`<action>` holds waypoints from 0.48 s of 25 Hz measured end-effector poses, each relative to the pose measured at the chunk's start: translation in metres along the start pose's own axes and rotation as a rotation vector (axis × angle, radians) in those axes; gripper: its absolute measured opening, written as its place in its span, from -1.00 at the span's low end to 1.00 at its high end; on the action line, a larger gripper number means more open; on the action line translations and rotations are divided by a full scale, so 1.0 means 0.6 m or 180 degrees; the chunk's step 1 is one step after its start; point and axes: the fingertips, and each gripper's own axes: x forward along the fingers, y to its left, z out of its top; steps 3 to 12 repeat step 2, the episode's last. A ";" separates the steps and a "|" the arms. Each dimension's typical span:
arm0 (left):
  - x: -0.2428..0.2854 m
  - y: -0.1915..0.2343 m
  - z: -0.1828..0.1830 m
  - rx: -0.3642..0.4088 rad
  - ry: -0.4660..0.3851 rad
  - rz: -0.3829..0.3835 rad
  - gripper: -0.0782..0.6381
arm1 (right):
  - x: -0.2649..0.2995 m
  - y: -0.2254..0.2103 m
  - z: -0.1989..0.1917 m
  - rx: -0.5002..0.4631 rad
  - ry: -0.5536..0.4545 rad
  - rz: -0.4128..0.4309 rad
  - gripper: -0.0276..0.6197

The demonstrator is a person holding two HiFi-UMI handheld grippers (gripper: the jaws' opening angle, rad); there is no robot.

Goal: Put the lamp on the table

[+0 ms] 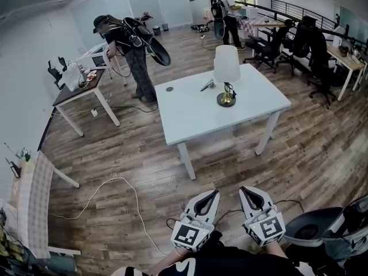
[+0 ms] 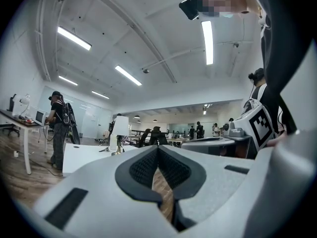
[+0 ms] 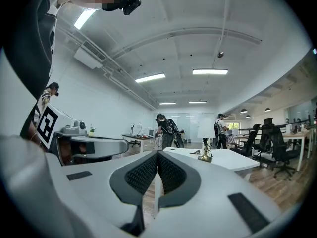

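The table lamp [image 1: 226, 76] is standing upright on the white table [image 1: 195, 117], its brass base resting near the far right part of the top and its white shade sitting straight above it. A small dark object [image 1: 207, 85] is lying just beside the lamp, and a small round item [image 1: 169, 88] is sitting well apart from it towards the table's left edge.

The person is holding both grippers low, close to the body and well apart from the table. The left gripper [image 1: 214, 193] is keeping its jaws pressed together with nothing between them, and the right gripper [image 1: 245, 190] is doing the same, its pads meeting at the tips. The two grippers are pointing side by side towards the table across bare wooden floor [image 1: 144, 160].

Beyond the table, a person in dark clothes [image 1: 129, 50] is standing by a side desk [image 1: 80, 91], while another person [image 1: 227, 10] is standing farther back.
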 end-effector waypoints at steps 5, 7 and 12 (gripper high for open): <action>-0.001 -0.002 -0.002 -0.0008 0.0029 0.0014 -0.77 | -0.004 -0.001 0.003 -0.0003 -0.0014 -0.0004 -0.86; -0.001 -0.002 -0.002 -0.0008 0.0029 0.0014 -0.77 | -0.004 -0.001 0.003 -0.0003 -0.0014 -0.0004 -0.86; -0.001 -0.002 -0.002 -0.0008 0.0029 0.0014 -0.77 | -0.004 -0.001 0.003 -0.0003 -0.0014 -0.0004 -0.86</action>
